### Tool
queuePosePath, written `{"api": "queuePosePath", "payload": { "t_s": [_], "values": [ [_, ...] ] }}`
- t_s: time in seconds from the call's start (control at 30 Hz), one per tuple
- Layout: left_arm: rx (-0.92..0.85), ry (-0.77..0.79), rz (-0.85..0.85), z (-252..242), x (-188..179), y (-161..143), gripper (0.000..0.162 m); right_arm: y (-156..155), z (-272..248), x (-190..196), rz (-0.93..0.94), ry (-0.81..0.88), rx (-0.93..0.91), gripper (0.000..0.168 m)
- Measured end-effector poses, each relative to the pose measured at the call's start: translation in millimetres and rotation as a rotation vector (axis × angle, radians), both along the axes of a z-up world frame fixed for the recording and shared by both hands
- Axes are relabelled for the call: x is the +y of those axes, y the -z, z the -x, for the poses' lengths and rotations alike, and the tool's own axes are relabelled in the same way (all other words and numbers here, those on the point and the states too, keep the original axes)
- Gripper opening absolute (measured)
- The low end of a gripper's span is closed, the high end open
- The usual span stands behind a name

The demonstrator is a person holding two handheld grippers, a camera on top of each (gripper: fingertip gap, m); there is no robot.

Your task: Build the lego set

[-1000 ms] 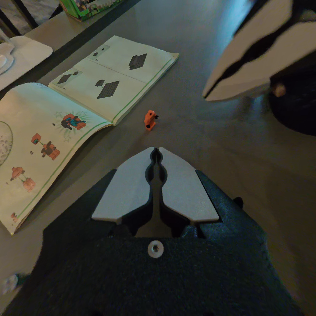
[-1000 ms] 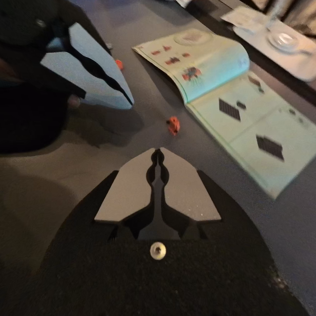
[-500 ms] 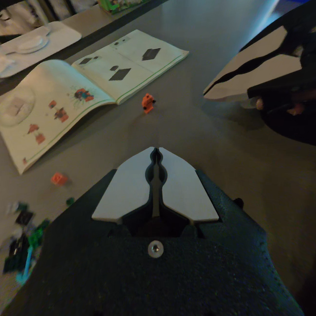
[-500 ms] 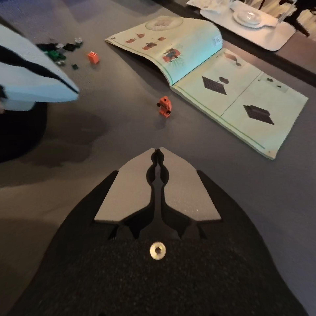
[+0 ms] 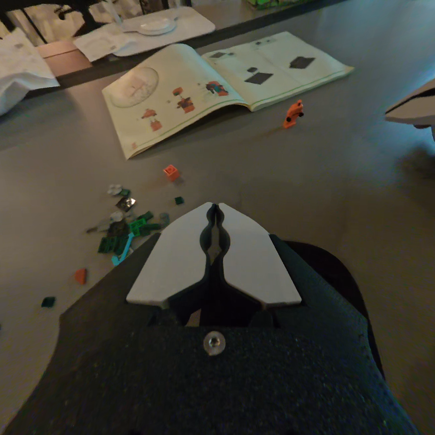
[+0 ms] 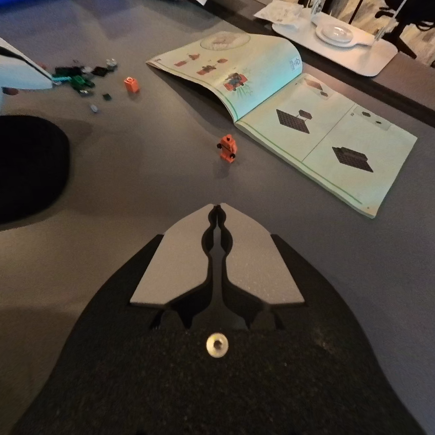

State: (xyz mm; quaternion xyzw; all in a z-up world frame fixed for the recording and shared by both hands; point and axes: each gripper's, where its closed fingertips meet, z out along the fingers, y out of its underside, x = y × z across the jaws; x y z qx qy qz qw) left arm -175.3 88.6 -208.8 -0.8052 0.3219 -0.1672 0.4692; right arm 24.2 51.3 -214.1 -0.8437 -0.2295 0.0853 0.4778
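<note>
Both pairs of fingers are sitting closed tip to tip and carrying nothing. The left gripper [image 5: 215, 206] is hanging over the worktop [image 5: 294, 211] with the loose orange brick [image 5: 171, 172] just ahead and slightly left of its tips, and the pile of green pieces [image 5: 122, 233] further left of that brick. The right gripper [image 6: 217, 207] is pointing almost straight at the orange figure [image 6: 227, 147], standing upright, well right of the brick. The left gripper looks the nearer to the brick. Beyond the brick the instruction booklet [image 5: 211, 87] is lying open; its print is too small to read, and no brand is showing.
</note>
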Motion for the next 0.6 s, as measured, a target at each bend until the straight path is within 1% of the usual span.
{"api": "queuePosePath", "payload": {
  "t_s": [0.17,0.33,0.6],
  "values": [
    [-0.009,-0.021,-0.003,2.2,2.0,2.2,0.000,-4.2,6.5,-2.6,-0.040,-0.046,-0.006,0.000],
    [-0.024,0.002,0.028,0.3,1.6,3.9,0.001,-3.0,12.8,-2.6,-0.072,-0.079,-0.066,0.000],
    [-0.117,0.044,0.084,2.2,2.8,-3.7,0.004,-1.9,15.2,-0.1,-0.074,-0.095,-0.072,0.000]
  ]
}}
